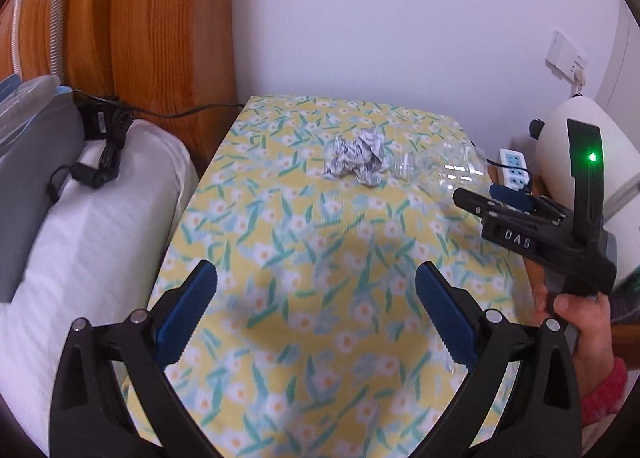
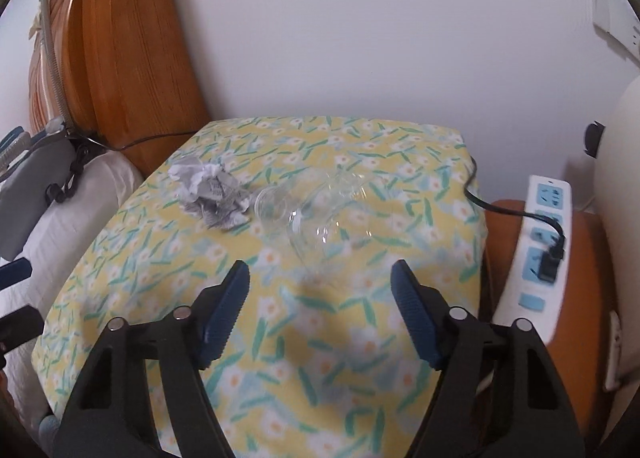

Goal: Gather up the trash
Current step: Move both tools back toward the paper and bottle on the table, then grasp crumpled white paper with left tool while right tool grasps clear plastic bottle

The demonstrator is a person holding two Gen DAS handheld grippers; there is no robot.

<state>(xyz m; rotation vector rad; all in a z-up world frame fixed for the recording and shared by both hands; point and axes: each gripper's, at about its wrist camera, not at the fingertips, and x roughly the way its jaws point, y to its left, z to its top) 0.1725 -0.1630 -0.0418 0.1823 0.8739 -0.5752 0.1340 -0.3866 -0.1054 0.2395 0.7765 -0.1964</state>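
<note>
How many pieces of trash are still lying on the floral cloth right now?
2. A crumpled paper wad lies toward the far left of the floral cloth; a clear plastic bottle lies on its side just right of it. Nothing else shows, though the near edge is hidden behind the grippers.

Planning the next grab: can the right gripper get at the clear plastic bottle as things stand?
Probably yes. The right gripper is open and empty, the clear plastic bottle lies just ahead of it on the floral cloth, and nothing sits between them.

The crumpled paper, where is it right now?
The crumpled paper lies on the flowered cloth toward its far end, right beside the clear plastic bottle's mouth, on the headboard side.
</note>
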